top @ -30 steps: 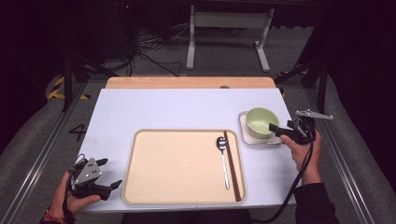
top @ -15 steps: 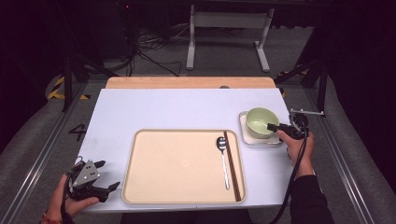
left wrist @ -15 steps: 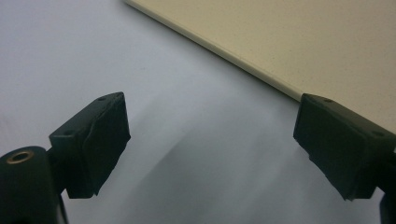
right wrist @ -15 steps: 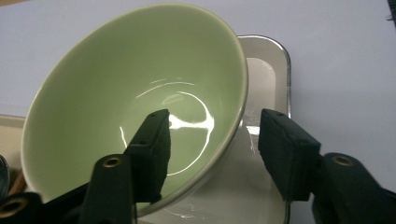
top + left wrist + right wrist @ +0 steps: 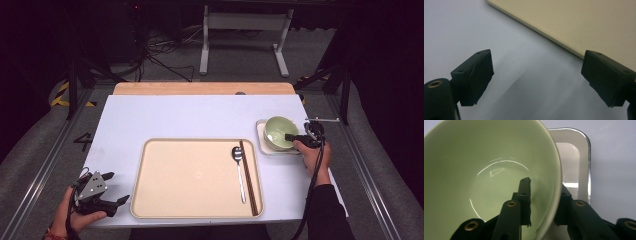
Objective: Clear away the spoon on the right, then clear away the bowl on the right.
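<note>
A pale green bowl (image 5: 278, 133) (image 5: 486, 177) stands on a small white rectangular dish (image 5: 262, 145) (image 5: 571, 157) at the table's right. My right gripper (image 5: 293, 137) (image 5: 542, 202) straddles the bowl's near rim, one jaw inside and the other outside against the wall. Its jaws have just been closing on that wall, and a thin gap still shows beside the inner pad (image 5: 527, 197). My left gripper (image 5: 111, 189) (image 5: 537, 75) rests open over the bare table at the front left, nothing between its jaws.
A beige tray (image 5: 190, 175) (image 5: 579, 22) lies in the middle of the white table (image 5: 175, 117), holding a metal spoon (image 5: 239, 165) and dark chopsticks (image 5: 248, 175) at its right side. A wooden board (image 5: 200, 88) runs along the table's far edge.
My right gripper has slid left and down from beside the bowl to its rim, and its jaws have narrowed around the wall. The left gripper has stayed put.
</note>
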Tool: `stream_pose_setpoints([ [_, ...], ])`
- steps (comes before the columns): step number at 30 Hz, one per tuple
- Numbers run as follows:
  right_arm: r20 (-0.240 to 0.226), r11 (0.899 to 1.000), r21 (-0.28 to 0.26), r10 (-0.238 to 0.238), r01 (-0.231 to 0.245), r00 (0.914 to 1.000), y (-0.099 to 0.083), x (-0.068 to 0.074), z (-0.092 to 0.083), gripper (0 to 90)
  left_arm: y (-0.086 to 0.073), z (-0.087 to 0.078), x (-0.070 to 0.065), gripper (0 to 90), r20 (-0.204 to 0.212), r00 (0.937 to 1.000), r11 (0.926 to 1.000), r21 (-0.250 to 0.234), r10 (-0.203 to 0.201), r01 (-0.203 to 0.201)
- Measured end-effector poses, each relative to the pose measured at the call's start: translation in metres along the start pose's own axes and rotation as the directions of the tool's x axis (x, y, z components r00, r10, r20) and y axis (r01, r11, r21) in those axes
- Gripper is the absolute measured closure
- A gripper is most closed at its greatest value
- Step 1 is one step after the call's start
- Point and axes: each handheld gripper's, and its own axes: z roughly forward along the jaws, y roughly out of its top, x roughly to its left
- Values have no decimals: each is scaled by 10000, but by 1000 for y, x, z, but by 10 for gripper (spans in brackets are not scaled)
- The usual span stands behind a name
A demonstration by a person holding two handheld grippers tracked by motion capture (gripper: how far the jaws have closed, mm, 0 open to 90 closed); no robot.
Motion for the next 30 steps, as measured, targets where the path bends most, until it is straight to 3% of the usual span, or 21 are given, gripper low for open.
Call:
stream_pose_setpoints([
  [10,-472,9974,-580,407,-434,9981,-3,-4,-2,839,1,0,0,116,-21,10000,10000,20,62,-62],
  [14,-441,9954,-772,528,-560,9976,-5,-3,-2,839,3,1,1,117,-26,10000,10000,-5,60,-60],
  [16,-792,9938,-884,606,-676,9950,-6,-5,-4,841,2,1,0,117,1,10000,10000,0,72,-72],
  [30,-752,9889,-1398,394,-496,9964,-10,-3,-19,834,5,3,0,116,127,9997,9997,-29,222,-222],
])
